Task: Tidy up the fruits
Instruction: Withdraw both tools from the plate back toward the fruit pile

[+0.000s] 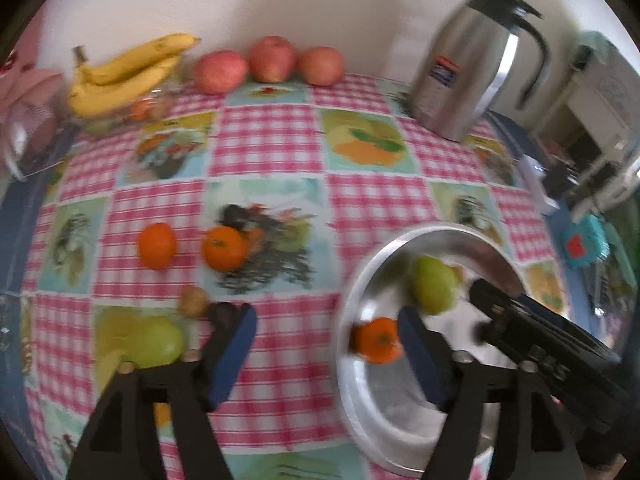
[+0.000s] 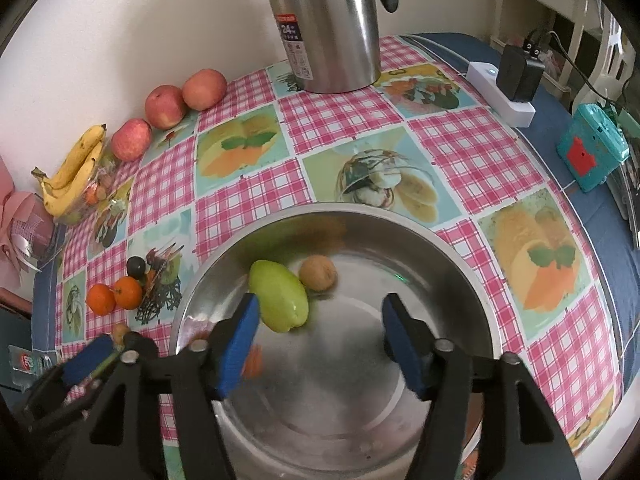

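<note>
A steel bowl [image 1: 440,229] [image 2: 440,280] holds a green pear [image 1: 434,284] [image 2: 280,296], a brown kiwi [image 2: 318,273] and an orange [image 1: 378,340]. My left gripper [image 1: 328,344] is open over the bowl's left rim; the orange lies beside its right pad, not pinched. My right gripper [image 2: 322,340] hangs open over the bowl, nothing between its pads. On the cloth lie two oranges [image 1: 157,245] [image 1: 223,248], a small brown fruit [image 1: 193,300], a dark fruit [image 1: 222,314] and a green fruit [image 1: 158,340].
Bananas [image 1: 120,72] and three apples [image 1: 272,58] line the back wall. A steel thermos jug [image 1: 472,60] [image 2: 324,24] stands behind the bowl. A white power strip [image 2: 500,92] and a teal box [image 2: 592,156] sit at the right edge.
</note>
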`<state>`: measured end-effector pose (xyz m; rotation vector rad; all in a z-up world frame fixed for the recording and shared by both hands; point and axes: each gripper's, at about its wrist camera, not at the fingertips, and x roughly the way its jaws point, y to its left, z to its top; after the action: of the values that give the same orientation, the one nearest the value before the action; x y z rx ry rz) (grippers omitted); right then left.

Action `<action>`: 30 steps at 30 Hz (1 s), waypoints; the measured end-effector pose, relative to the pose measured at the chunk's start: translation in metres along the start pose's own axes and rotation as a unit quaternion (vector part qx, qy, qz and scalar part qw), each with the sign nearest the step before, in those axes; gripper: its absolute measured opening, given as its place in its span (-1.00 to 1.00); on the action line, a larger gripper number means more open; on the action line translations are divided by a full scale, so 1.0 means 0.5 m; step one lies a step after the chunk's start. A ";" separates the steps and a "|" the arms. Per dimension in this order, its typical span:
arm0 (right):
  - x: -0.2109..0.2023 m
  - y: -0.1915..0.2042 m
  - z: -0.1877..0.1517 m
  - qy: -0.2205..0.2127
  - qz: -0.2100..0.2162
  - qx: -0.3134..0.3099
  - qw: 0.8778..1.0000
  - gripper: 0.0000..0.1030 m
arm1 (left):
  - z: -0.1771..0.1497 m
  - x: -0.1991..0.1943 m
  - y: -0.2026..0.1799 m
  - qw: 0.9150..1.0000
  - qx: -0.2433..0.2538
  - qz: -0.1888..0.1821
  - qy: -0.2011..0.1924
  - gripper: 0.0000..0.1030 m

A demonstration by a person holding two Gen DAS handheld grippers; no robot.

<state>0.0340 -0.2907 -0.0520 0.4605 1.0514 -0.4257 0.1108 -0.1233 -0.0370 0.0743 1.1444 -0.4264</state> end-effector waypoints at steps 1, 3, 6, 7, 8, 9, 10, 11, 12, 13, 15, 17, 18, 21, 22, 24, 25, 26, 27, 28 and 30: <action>0.000 0.003 0.000 0.000 0.000 -0.003 1.000 0.31 | 0.001 -0.001 0.014 1.000 -0.010 0.009 -0.001 0.60; -0.001 0.012 -0.002 0.000 0.000 -0.009 1.000 0.31 | 0.004 -0.003 0.051 0.999 -0.039 0.024 -0.004 0.65; -0.004 0.030 -0.004 0.002 0.002 -0.021 1.000 0.32 | 0.007 -0.010 0.098 0.996 -0.077 0.039 -0.014 0.71; -0.005 0.039 -0.006 0.001 0.005 -0.028 1.000 0.32 | 0.007 -0.013 0.110 0.995 -0.085 0.044 -0.018 0.73; -0.007 0.047 -0.008 0.001 0.009 -0.033 0.999 0.32 | 0.007 -0.016 0.123 0.994 -0.092 0.050 -0.021 0.76; -0.010 0.059 -0.010 0.000 0.015 -0.042 0.999 0.32 | 0.008 -0.020 0.137 0.993 -0.101 0.059 -0.026 0.78; -0.012 0.068 -0.012 -0.001 0.019 -0.048 0.999 0.32 | 0.008 -0.026 0.148 0.992 -0.107 0.067 -0.030 0.81; -0.015 0.077 -0.013 -0.002 0.022 -0.054 0.998 0.32 | 0.008 -0.031 0.159 0.990 -0.114 0.074 -0.035 0.84; -0.018 0.086 -0.015 -0.004 0.024 -0.061 0.998 0.32 | 0.009 -0.035 0.167 0.989 -0.118 0.079 -0.038 0.86; -0.022 0.097 -0.017 -0.006 0.026 -0.069 0.997 0.32 | 0.008 -0.040 0.175 0.988 -0.123 0.084 -0.042 0.88; -0.026 0.110 -0.020 -0.008 0.028 -0.079 0.996 0.32 | 0.009 -0.051 0.190 0.986 -0.131 0.087 -0.049 0.90; -0.031 0.123 -0.023 -0.010 0.030 -0.088 0.996 0.32 | 0.009 -0.058 0.199 0.985 -0.139 0.089 -0.055 0.90; -0.034 0.128 -0.025 -0.011 0.032 -0.092 0.995 0.32 | 0.009 -0.063 0.201 0.984 -0.142 0.089 -0.059 0.90; -0.040 0.139 -0.027 -0.015 0.034 -0.102 0.994 0.32 | 0.010 -0.073 0.198 0.984 -0.141 0.091 -0.067 0.90; -0.040 0.142 -0.028 -0.015 0.035 -0.105 0.994 0.32 | 0.011 -0.073 0.198 0.984 -0.139 0.091 -0.067 0.91; -0.038 0.143 -0.028 -0.013 0.034 -0.106 0.994 0.32 | 0.012 -0.071 0.197 0.984 -0.139 0.092 -0.066 0.95; -0.036 0.143 -0.028 -0.012 0.033 -0.106 0.994 0.32 | 0.012 -0.071 0.197 0.984 -0.139 0.093 -0.065 0.99; -0.034 0.142 -0.028 -0.011 0.032 -0.106 0.994 0.32 | 0.012 -0.069 0.197 0.984 -0.140 0.094 -0.064 1.00; -0.032 0.141 -0.028 -0.011 0.031 -0.105 0.994 0.35 | 0.011 -0.067 0.197 0.984 -0.139 0.095 -0.063 1.00; -0.031 0.139 -0.028 -0.011 0.029 -0.104 0.994 0.44 | 0.011 -0.065 0.196 0.984 -0.138 0.098 -0.061 1.00; -0.029 0.137 -0.029 -0.014 0.023 -0.104 0.994 0.67 | 0.009 -0.060 0.197 0.984 -0.135 0.102 -0.058 1.00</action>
<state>0.0541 -0.2243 -0.0342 0.2915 1.0432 -0.2775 0.1403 -0.0255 -0.0240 -0.0700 1.0574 -0.0906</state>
